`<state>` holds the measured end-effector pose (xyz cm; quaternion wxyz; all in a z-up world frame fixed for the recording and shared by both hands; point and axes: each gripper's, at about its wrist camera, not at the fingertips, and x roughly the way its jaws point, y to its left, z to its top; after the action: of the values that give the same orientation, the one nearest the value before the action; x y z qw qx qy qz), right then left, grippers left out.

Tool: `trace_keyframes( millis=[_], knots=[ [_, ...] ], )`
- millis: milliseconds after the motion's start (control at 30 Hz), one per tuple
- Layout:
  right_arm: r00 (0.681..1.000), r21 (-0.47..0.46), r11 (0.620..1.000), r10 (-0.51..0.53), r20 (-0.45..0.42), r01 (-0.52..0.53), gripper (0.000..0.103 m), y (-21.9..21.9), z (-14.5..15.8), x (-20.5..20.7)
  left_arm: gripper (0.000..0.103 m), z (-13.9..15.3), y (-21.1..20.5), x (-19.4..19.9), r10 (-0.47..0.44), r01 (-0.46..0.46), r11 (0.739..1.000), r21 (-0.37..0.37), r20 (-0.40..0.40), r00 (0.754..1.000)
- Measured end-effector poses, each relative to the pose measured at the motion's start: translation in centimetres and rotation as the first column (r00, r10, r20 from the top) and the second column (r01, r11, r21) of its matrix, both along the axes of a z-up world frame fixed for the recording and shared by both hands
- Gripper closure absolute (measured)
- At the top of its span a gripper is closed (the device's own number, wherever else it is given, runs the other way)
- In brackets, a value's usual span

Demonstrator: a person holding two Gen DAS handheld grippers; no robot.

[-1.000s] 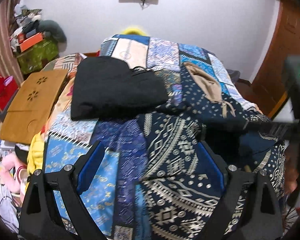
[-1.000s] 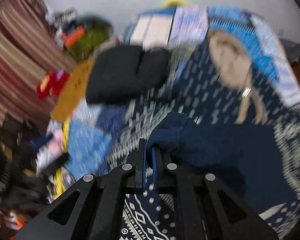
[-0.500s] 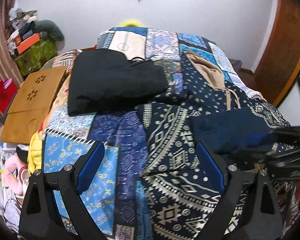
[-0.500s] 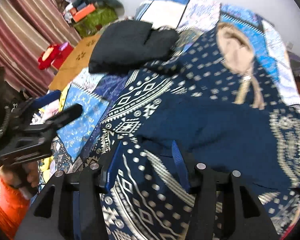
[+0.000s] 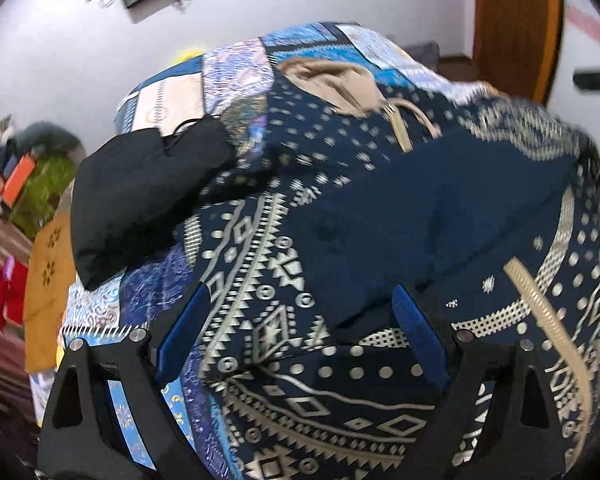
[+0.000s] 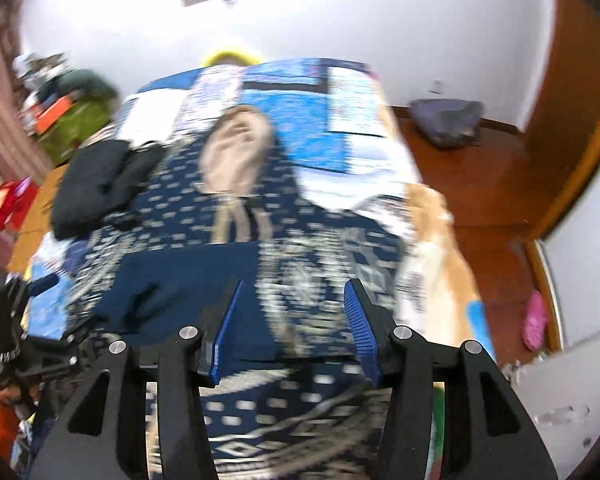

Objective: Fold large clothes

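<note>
A folded navy garment (image 5: 428, 220) lies flat on the patterned bedspread (image 5: 300, 408); it also shows in the right wrist view (image 6: 188, 280). My left gripper (image 5: 300, 332) is open and empty, just in front of the garment's near edge. My right gripper (image 6: 294, 328) is open and empty, above the garment's right end. A folded black garment (image 5: 140, 196) lies at the back left of the bed. A beige garment (image 5: 332, 84) with straps lies further back.
A wooden lap desk (image 5: 46, 280) leans at the bed's left side. Clutter and a green bag (image 6: 80, 124) stand at the back left. A wooden door (image 6: 572, 120) and bare wooden floor (image 6: 480, 192) are to the right of the bed.
My right gripper opened and let go of the navy garment, which now lies flat. Both grippers have swung to the right; the left one moved closer to the garment.
</note>
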<state>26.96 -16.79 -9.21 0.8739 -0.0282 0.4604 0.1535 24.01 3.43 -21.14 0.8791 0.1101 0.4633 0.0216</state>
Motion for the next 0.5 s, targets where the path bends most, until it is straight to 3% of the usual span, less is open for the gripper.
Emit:
trace_keyframes(
  millis=[133, 267, 333, 400, 433, 500],
  knots=[
    [0.996, -0.021, 0.996, -0.082, -0.034, 0.081, 0.056, -2.6, -2.3, 0.5, 0.028, -1.6, -1.9, 0.4, -0.053, 0.055, 0.997, 0.051, -0.029, 0.998],
    [0.99, -0.005, 0.994, -0.111, -0.087, 0.111, 0.056, -3.7, -4.8, 0.7, 0.044, -2.5, -2.1, 1.4, -0.046, 0.048, 0.998, 0.037, -0.052, 0.998],
    [0.987, -0.003, 0.993, -0.115, -0.112, 0.115, 0.056, -3.9, -6.0, 0.4, 0.05, -2.3, -1.6, 2.1, -0.028, 0.028, 1.0, 0.0, -0.053, 0.998],
    [0.981, -0.004, 0.993, -0.12, -0.15, 0.121, 0.056, -4.1, -7.6, 0.1, 0.068, -1.9, -0.8, 2.8, -0.016, 0.013, 0.998, -0.067, -0.047, 0.999],
    [0.979, -0.002, 0.993, -0.119, -0.167, 0.12, 0.056, -4.0, -8.3, 0.0, 0.087, -1.7, -0.5, 3.1, -0.013, 0.008, 0.995, -0.101, -0.05, 0.999],
    [0.98, 0.003, 0.993, -0.119, -0.158, 0.121, 0.055, -4.3, -8.4, -0.3, 0.089, -0.9, 0.7, 3.6, 0.008, -0.015, 0.983, -0.181, -0.042, 0.999]
  ],
)
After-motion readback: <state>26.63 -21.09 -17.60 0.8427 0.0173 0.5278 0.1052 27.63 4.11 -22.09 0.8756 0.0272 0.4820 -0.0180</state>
